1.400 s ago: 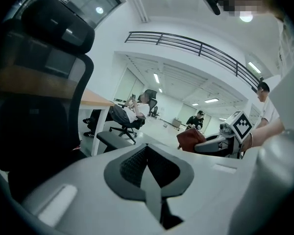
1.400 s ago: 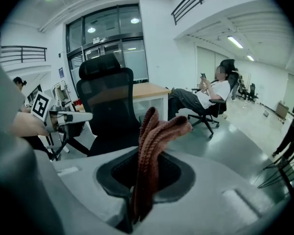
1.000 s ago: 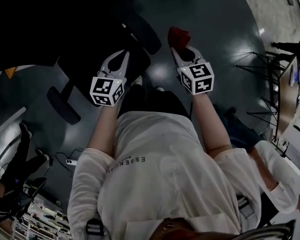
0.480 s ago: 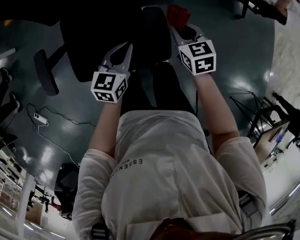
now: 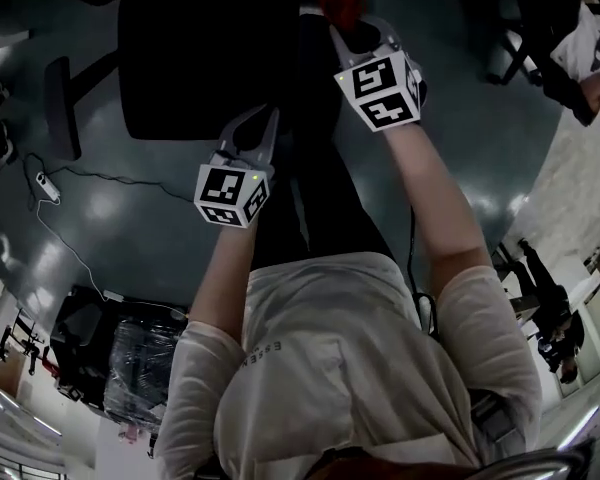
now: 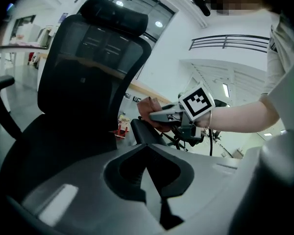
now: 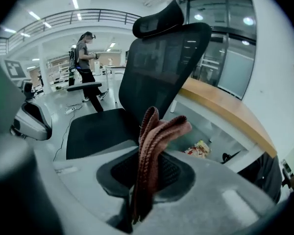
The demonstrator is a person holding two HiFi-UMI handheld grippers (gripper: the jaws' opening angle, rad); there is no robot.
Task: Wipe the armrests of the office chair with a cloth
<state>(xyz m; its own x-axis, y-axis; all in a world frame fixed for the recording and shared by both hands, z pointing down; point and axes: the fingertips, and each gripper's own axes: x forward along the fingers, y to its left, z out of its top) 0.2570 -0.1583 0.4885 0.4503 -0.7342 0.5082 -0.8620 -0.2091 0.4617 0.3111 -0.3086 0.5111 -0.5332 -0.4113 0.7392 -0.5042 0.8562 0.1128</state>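
My right claw (image 5: 348,28) clamps the folded cloth (image 7: 155,136) with a wad protruding to rub the armrest (image 6: 145,131), while my left claw (image 6: 150,169) hangs closed and empty.

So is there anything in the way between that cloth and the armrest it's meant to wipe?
Nothing visible stands between them. The right gripper holds the cloth right at the chair's near armrest. I cannot tell whether the cloth touches the armrest yet.
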